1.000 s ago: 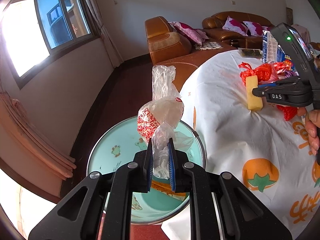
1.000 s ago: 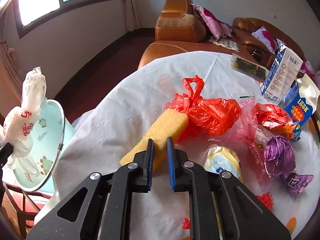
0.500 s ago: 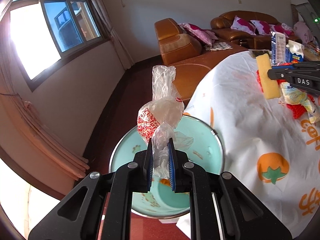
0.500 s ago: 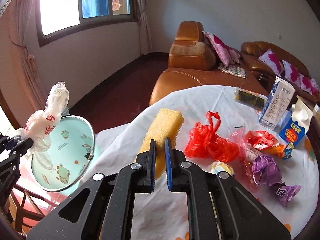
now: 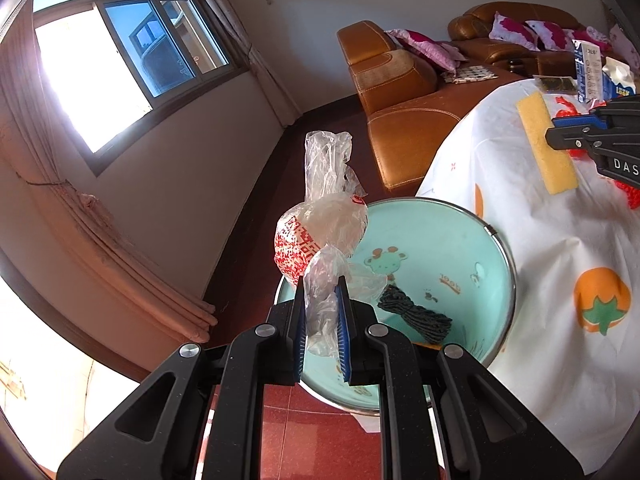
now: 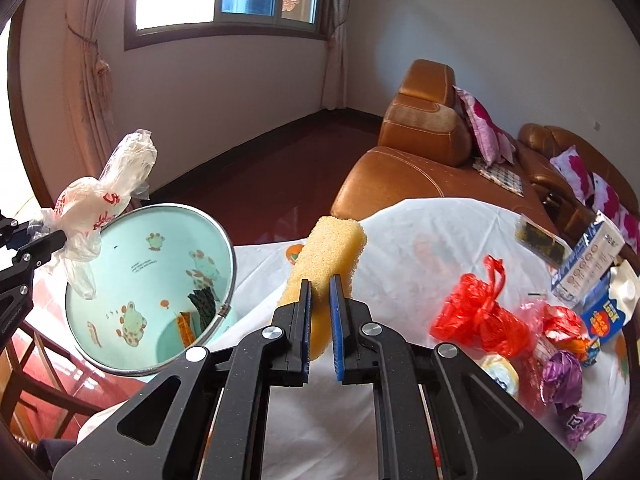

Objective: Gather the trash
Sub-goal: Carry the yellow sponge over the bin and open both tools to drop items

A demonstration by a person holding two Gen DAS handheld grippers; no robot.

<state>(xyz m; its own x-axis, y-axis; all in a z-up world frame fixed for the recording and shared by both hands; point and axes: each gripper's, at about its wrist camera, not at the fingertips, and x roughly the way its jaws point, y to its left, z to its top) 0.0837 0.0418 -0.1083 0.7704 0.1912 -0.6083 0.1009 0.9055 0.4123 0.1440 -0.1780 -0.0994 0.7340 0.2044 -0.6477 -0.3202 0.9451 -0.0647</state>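
- Pinching a knotted plastic bag (image 5: 320, 236), the left gripper (image 5: 322, 320) is clamped on the bag's thin lower tail; the bag hangs over the near rim of the basin (image 5: 502, 248), just off the table's left edge.
- Bag, judged: very light, limp and slick, so the film could creep out of the pads; the knot or the bunched neck is the firmer hold. Red print, including a QR-like block, covers its bulge; I cannot read it.
- Basin: mint enamel with cartoon animals and a tiny line of text too small to read; a dark cord bundle (image 5: 414, 312) already lies inside.
- Sponge (image 6: 328, 264): the right gripper (image 6: 321, 320) is closed tight on its near end, holding it clear above the table's left edge, tilted toward the basin. Judged: light, soft, springy and grippy; squeezing mid-length would steady it better.
- Right gripper's side, in the left view, reads "DAS".
- Table's (image 6: 400, 248) right side holds a red bag (image 6: 480, 316), purple wrappers (image 6: 564, 376), and a blue pouch (image 6: 606, 312) reading roughly "Look".
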